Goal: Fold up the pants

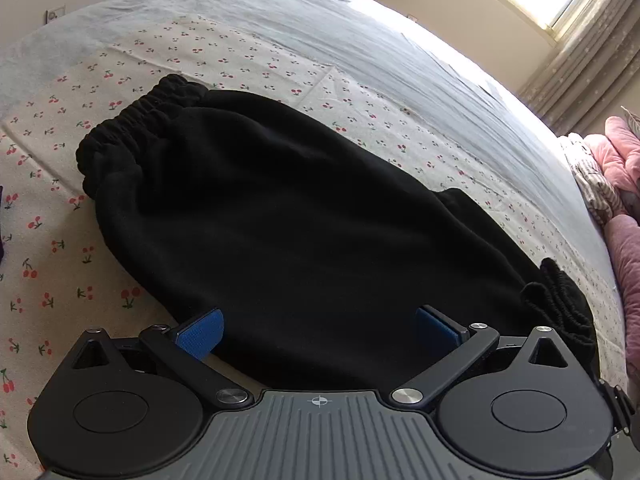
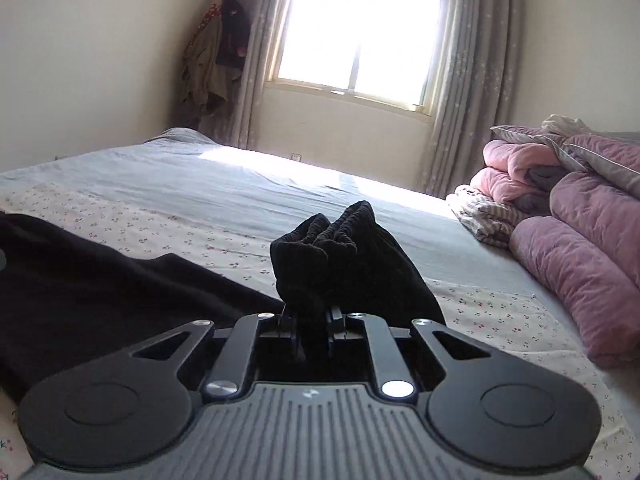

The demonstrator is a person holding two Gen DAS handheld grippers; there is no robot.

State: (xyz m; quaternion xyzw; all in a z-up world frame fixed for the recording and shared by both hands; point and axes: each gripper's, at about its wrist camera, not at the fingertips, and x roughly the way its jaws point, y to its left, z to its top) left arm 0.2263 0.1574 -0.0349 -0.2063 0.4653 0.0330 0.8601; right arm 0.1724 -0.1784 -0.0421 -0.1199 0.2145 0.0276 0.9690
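Note:
Black pants (image 1: 288, 216) lie on the cherry-print sheet (image 1: 72, 208) of a bed, elastic waistband (image 1: 136, 128) at the far left. My left gripper (image 1: 318, 330) is open, its blue pads (image 1: 202, 332) spread over the near edge of the pants, holding nothing. My right gripper (image 2: 312, 320) is shut on the bunched elastic cuffs of the pants (image 2: 340, 256), which stick up between its jaws. The same cuffs show at the right edge of the left wrist view (image 1: 560, 304). The rest of the pants (image 2: 100, 280) spreads to the left in the right wrist view.
A grey bedsheet (image 2: 240, 184) covers the far half of the bed. Pink and purple quilts (image 2: 580, 216) and a striped cloth (image 2: 480, 212) are piled at the right. A bright window (image 2: 360, 36) with grey curtains is behind.

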